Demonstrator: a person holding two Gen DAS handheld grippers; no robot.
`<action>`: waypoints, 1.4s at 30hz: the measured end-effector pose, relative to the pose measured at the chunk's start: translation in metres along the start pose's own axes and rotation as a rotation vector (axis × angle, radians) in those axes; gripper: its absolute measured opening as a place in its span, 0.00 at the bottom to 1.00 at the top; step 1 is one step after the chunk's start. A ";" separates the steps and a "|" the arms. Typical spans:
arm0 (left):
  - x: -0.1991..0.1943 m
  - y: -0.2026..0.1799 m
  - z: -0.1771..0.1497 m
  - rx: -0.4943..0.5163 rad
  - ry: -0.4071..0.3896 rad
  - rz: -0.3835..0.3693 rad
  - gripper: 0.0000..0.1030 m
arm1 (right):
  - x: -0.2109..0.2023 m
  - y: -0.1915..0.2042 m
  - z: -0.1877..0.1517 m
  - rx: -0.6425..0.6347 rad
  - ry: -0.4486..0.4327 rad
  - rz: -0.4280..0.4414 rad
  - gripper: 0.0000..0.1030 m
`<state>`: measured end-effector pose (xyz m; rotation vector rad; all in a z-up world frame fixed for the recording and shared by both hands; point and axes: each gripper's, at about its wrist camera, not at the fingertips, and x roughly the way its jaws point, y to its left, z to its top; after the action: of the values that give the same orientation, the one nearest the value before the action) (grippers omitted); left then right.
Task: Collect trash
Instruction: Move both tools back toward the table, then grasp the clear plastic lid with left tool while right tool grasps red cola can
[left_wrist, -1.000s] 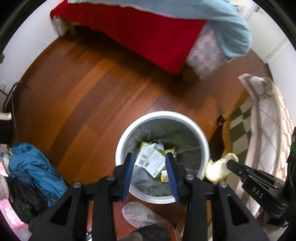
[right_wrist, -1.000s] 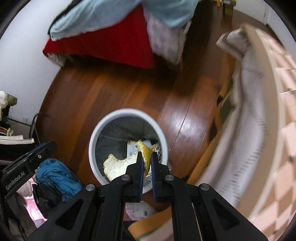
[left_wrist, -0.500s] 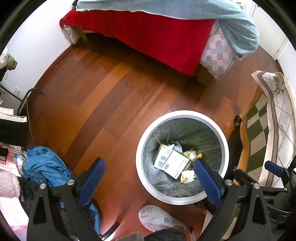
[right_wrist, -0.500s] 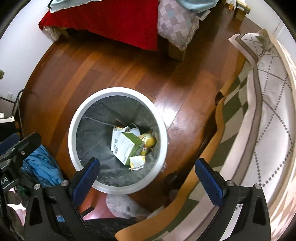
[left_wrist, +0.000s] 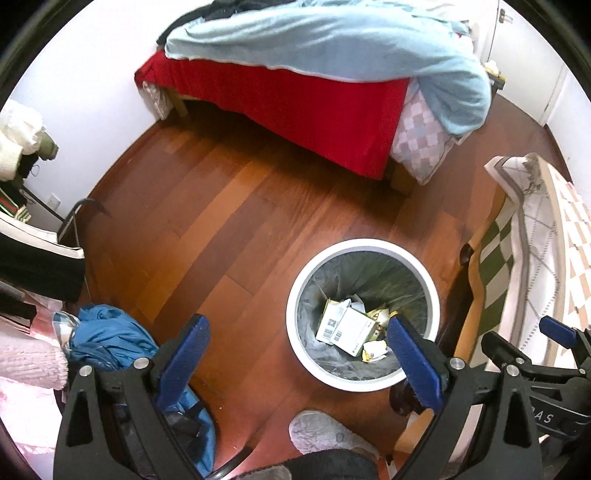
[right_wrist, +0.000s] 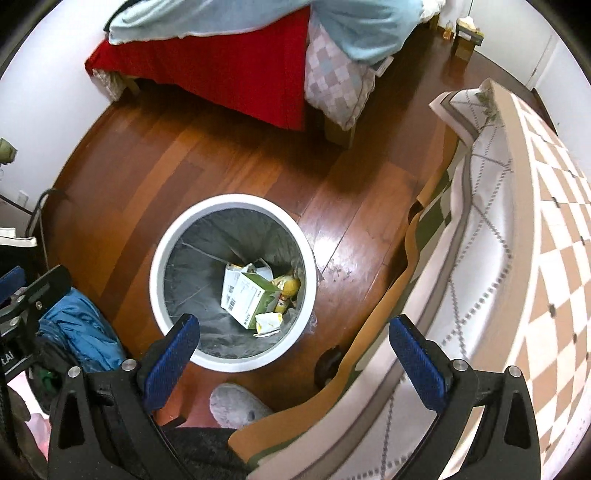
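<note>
A round white trash bin (left_wrist: 295, 295) with a grey liner stands on the wooden floor; it also shows in the right wrist view (right_wrist: 236, 201). Inside lie a green and white carton (right_wrist: 251, 295), a white labelled box (left_wrist: 340, 325), a yellow piece (right_wrist: 290, 284) and a crumpled wrapper (right_wrist: 267, 323). My left gripper (left_wrist: 299, 350) is open and empty, high above the bin's near left side. My right gripper (right_wrist: 295, 347) is open and empty, high above the bin's near right rim.
A bed with a red skirt (left_wrist: 295, 99) and pale blue blanket stands at the back. A blue garment heap (left_wrist: 107, 339) lies at the left. A checked rug and patterned cover (right_wrist: 498, 240) lie at the right. A grey slipper (right_wrist: 236, 404) is near the bin.
Both grippers have opened wide and risen. The right one let go of the yellowish scrap, which now lies in the bin. The left one, shut and empty before, also opened.
</note>
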<state>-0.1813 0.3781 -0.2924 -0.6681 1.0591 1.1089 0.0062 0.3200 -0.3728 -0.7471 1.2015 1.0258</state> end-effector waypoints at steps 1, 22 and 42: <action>-0.008 0.000 -0.001 0.002 -0.010 -0.003 0.95 | -0.006 0.000 -0.002 0.001 -0.009 0.002 1.00; -0.129 -0.146 -0.048 0.135 -0.142 -0.114 0.95 | -0.196 -0.163 -0.099 0.302 -0.268 0.065 1.00; -0.041 -0.425 -0.118 0.417 0.038 -0.132 0.95 | -0.188 -0.529 -0.248 0.750 -0.349 -0.335 1.00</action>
<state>0.1748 0.1162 -0.3271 -0.4188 1.2148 0.7325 0.3930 -0.1470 -0.2752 -0.1522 1.0020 0.3485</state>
